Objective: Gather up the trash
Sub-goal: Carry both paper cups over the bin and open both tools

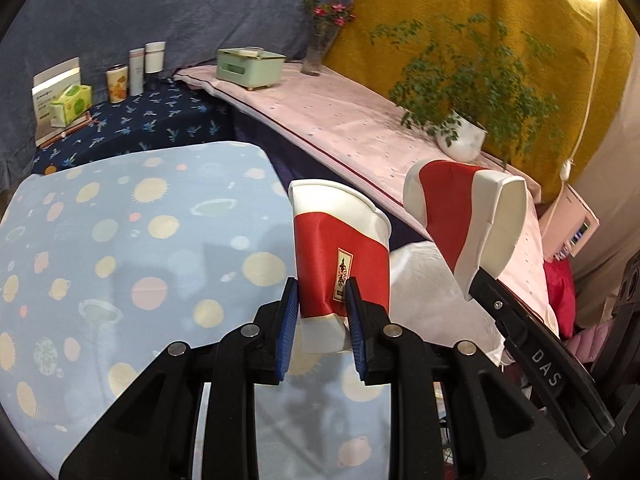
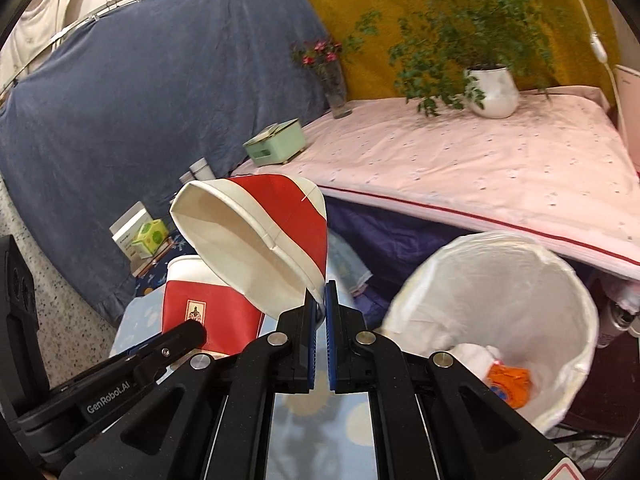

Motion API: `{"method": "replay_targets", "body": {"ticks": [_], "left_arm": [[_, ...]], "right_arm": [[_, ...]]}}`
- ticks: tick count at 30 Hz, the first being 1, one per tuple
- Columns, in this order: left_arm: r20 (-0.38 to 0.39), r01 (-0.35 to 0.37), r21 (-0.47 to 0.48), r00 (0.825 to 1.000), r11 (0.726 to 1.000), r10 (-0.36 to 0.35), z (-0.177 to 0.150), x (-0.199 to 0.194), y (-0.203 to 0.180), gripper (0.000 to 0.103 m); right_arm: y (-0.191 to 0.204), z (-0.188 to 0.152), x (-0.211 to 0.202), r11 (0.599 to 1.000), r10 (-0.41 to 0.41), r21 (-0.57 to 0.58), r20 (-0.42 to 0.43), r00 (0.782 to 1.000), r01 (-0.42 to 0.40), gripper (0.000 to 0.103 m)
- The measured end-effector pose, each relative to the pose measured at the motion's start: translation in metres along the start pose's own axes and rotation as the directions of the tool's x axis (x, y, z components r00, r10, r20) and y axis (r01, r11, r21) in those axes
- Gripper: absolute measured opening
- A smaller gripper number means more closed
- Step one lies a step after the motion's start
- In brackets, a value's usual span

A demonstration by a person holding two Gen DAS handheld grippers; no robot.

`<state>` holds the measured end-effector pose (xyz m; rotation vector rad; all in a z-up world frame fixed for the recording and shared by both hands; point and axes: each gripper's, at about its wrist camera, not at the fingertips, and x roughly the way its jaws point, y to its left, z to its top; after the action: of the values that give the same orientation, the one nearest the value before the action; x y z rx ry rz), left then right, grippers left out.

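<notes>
Gripping a red-and-white paper cup (image 1: 340,256) near its base, the left tongs (image 1: 322,328) were seen pinching it between the blue pads (image 1: 289,332), cup upright with its rim slightly dented. A second paper cup (image 2: 256,240) was held by the right tongs (image 2: 320,340), pads pressed together on the cup wall near the rim, the cup squashed and tilted with its mouth turned toward the camera. Landmark taken: the lined trash bin (image 2: 560,280).

- The second cup was held up and to the left of the bin, apart from it, not over its opening.
- The first cup was held further left of the bin, beyond the second cup, above the pale blue spotted cloth (image 1: 120,240) on the worktop.
- Inside the bin, a white wad and an orange wrapper (image 2: 510,384) were visible at the bottom.
- Behind the bin, a pink-covered bed (image 2: 480,160) was seen, carrying a potted plant (image 2: 492,88), a vase of flowers (image 2: 336,92) and a mint-green box (image 2: 276,142).
- Far left of the bin, a tissue pack (image 1: 70,104) and some canisters (image 1: 136,70) stood on a dark patterned cloth against a blue backdrop.

Both cups were clear of the bin; contact between the two cups could not be told.
</notes>
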<state>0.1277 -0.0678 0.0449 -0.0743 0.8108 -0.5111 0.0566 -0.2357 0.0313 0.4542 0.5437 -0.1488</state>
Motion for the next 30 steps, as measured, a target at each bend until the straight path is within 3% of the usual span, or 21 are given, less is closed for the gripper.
{"method": "replay_targets", "body": {"ticks": [19,28,30], "left_arm": [[-0.103,0.109,0.119,0.990,0.987,-0.097,-0.023,0.046,-0.096,0.023],[-0.126,0.117,0.172,0.987,0.978,-0.096,-0.031,0.075,-0.129,0.024],[-0.099,0.096,0.178,0.992,0.979,-0.080,-0.030,0.076,-0.133,0.037]], "right_arm": [[-0.105,-0.013,-0.040,0.985,-0.120,0.124,0.029,0.992,0.116,0.004],[-0.138,-0.014,-0.038,0.975,-0.146,0.170,0.019,0.989,0.141,0.004],[-0.143,-0.014,-0.036,0.973,-0.149,0.180,0.016,0.989,0.144,0.004]]}}
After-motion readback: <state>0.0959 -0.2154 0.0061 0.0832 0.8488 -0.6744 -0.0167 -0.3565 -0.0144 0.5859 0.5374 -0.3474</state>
